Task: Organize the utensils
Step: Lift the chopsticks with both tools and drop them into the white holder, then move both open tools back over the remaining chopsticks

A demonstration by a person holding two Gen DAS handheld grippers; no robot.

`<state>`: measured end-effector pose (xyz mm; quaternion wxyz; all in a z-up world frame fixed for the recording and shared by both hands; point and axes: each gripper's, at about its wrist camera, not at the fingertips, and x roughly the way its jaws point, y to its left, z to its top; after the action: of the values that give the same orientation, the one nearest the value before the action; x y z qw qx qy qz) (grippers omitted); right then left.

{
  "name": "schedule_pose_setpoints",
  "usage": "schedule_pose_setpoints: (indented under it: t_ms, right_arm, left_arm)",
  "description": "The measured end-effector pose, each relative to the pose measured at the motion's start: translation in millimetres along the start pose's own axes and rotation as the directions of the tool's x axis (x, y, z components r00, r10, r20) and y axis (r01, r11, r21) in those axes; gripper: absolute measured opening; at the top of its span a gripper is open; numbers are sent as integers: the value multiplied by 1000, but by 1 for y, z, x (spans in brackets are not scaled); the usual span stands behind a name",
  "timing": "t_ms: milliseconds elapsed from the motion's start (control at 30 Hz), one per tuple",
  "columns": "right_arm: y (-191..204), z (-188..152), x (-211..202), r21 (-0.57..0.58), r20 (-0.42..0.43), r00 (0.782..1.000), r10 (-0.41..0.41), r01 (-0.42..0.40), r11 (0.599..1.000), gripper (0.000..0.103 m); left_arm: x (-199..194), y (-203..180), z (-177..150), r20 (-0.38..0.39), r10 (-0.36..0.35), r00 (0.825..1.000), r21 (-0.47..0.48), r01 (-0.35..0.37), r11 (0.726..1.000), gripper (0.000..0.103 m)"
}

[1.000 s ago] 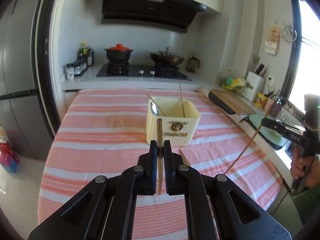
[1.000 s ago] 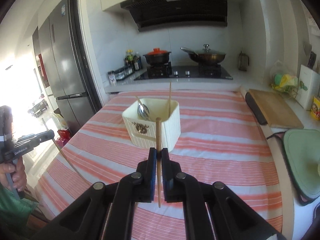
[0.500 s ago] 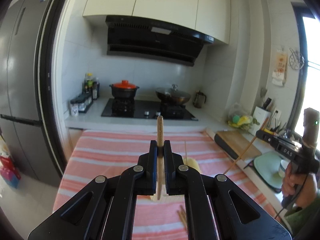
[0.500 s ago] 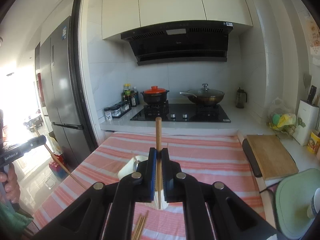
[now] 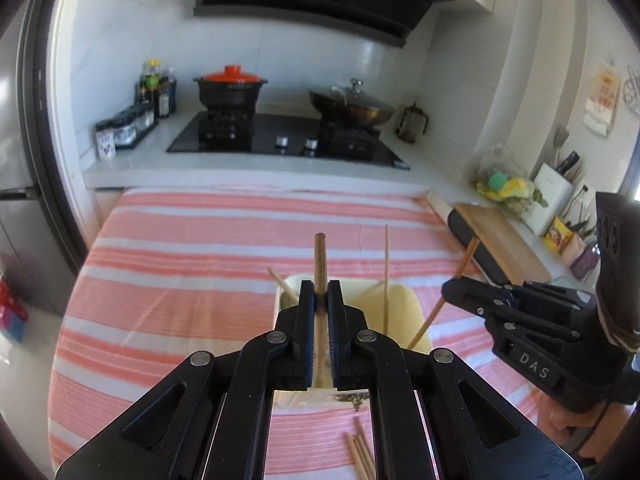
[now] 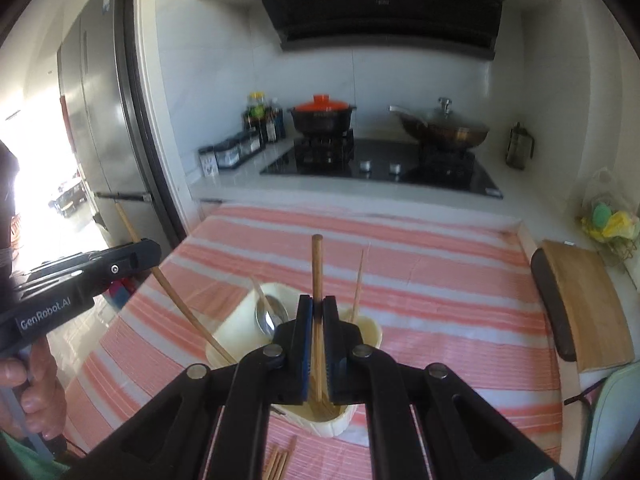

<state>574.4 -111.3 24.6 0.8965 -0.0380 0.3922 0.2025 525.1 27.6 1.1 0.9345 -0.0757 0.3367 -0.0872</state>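
A cream utensil holder point(image 5: 404, 308) point(image 6: 236, 332) stands on the striped cloth, with a spoon point(image 6: 272, 316) and thin sticks in it. My left gripper point(image 5: 320, 292) is shut on a wooden chopstick point(image 5: 319, 260) held upright over the holder. In the right wrist view that left gripper point(image 6: 132, 258) slants its chopstick point(image 6: 180, 300) down into the holder. My right gripper point(image 6: 318, 308) is shut on another chopstick point(image 6: 317, 272), its lower end inside the holder. From the left wrist view the right gripper point(image 5: 452, 294) sits close on the right, chopstick point(image 5: 444, 300) angled into the holder.
Several loose chopsticks point(image 5: 360, 452) point(image 6: 278, 460) lie on the cloth just in front of the holder. A wooden cutting board point(image 6: 588, 308) lies at the table's right edge. A stove with a red-lidded pot point(image 5: 230, 88) and a wok stands behind the table. A hand point(image 6: 36, 384) holds the left gripper's handle.
Both grippers have swung down and forward over the holder and come close together. The chopstick ends now reach into the holder. Both stay shut on their chopsticks.
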Motion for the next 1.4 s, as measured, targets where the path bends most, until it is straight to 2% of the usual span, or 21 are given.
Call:
schedule_pose_setpoints:
  t_ms: [67, 133, 167, 200, 233, 300, 333, 400, 500, 600, 700, 833, 933, 1033, 1167, 1233, 1333, 1400]
  right_arm:
    - [1, -4, 20, 10, -48, 999, 12, -11, 1000, 6]
    - [0, -3, 30, 36, -54, 998, 25, -23, 999, 7]
    - [0, 0, 31, 52, -44, 999, 13, -11, 999, 10]
    - [-1, 3, 26, 75, -22, 1000, 3, -1, 997, 19]
    - [-2, 7, 16, 102, 14, 1000, 4, -6, 995, 29]
    - [-7, 10, -17, 145, 113, 993, 34, -51, 988, 40]
    - [-7, 12, -34, 144, 157, 987, 38, -61, 988, 45]
    - [-7, 8, -68, 116, 215, 976, 16, -42, 992, 48]
    - [-10, -18, -103, 64, 217, 976, -22, 8, 998, 54]
    - [-20, -72, -111, 9, 144, 984, -101, 100, 995, 56]
    - [-34, -145, -102, -4, 49, 981, -190, 190, 982, 56]
    - [-44, -239, -85, 51, -48, 976, -212, 214, 975, 56]
    - [-44, -286, -76, 102, -73, 975, -209, 215, 971, 56]
    - [-38, -306, -73, 96, -68, 972, -224, 230, 968, 56]
    - [-26, -315, -71, 63, -51, 968, -246, 248, 967, 56]
    - [-25, -316, -67, 55, -56, 965, -257, 260, 964, 56]
    - [-28, -316, -65, 66, -65, 962, -267, 271, 960, 56]
    - [-34, -317, -64, 102, -81, 961, -266, 273, 957, 56]
  left_arm:
    - [14, -2, -2, -34, 3, 999, 0, -3, 1000, 5]
    - [24, -3, 0, -61, 17, 998, -22, -19, 1000, 9]
    - [23, -2, 4, -74, 20, 997, -41, -23, 999, 21]
    - [17, 0, 6, -74, 12, 997, -67, -17, 998, 35]
    - [6, 3, 10, -51, -8, 999, -88, 3, 996, 42]
    - [-28, 7, 11, 17, -25, 1000, -85, 26, 996, 77]
    - [-44, 8, 12, 45, -10, 999, -69, 13, 998, 82]
    - [-75, 10, 4, 67, 21, 998, -26, -19, 999, 90]
    - [-103, 17, -23, 21, 28, 999, 35, -29, 999, 99]
    - [-105, 25, -74, -79, 54, 995, 85, -47, 995, 99]
    - [-91, 29, -138, -145, 91, 985, 100, -77, 992, 99]
    - [-62, 26, -217, -157, 110, 982, 89, -96, 991, 99]
    - [-38, 22, -255, -186, 137, 973, 59, -129, 990, 99]
    - [-27, 15, -273, -200, 158, 967, 74, -146, 987, 99]
    - [-26, 2, -277, -194, 195, 961, 137, -170, 976, 99]
    - [-19, 2, -279, -228, 208, 951, 144, -179, 973, 101]
    - [-17, 7, -277, -240, 189, 952, 112, -166, 980, 103]
    - [-14, 9, -271, -242, 191, 951, 128, -164, 978, 103]
